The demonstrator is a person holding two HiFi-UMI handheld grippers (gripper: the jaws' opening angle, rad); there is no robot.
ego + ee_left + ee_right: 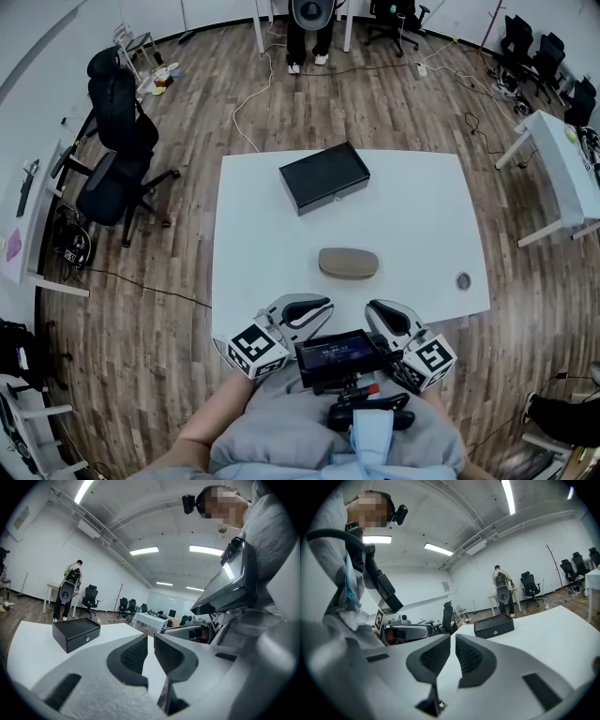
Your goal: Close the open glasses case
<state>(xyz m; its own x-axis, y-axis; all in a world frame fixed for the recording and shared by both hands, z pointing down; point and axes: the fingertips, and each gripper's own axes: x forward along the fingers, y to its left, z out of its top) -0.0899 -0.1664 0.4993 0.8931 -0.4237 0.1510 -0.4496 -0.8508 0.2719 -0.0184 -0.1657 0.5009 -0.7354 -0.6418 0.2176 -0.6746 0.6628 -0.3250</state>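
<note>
The tan glasses case [348, 263] lies on the white table [422, 234], near its middle, and its lid looks down. Both grippers hover at the table's near edge, close to my body and well short of the case. My left gripper [325, 304] [151, 637] has its jaws drawn together to a thin slit with nothing between them. My right gripper [373, 308] [453, 637] stands the same way, also empty. Neither gripper view shows the case.
A black box [323, 176] [76, 632] [493, 626] sits at the table's far side. A small round grommet [463, 280] is near the right edge. Black office chairs [117, 141] stand left of the table, a person [309, 33] stands beyond it, and another white table [562, 159] is at the right.
</note>
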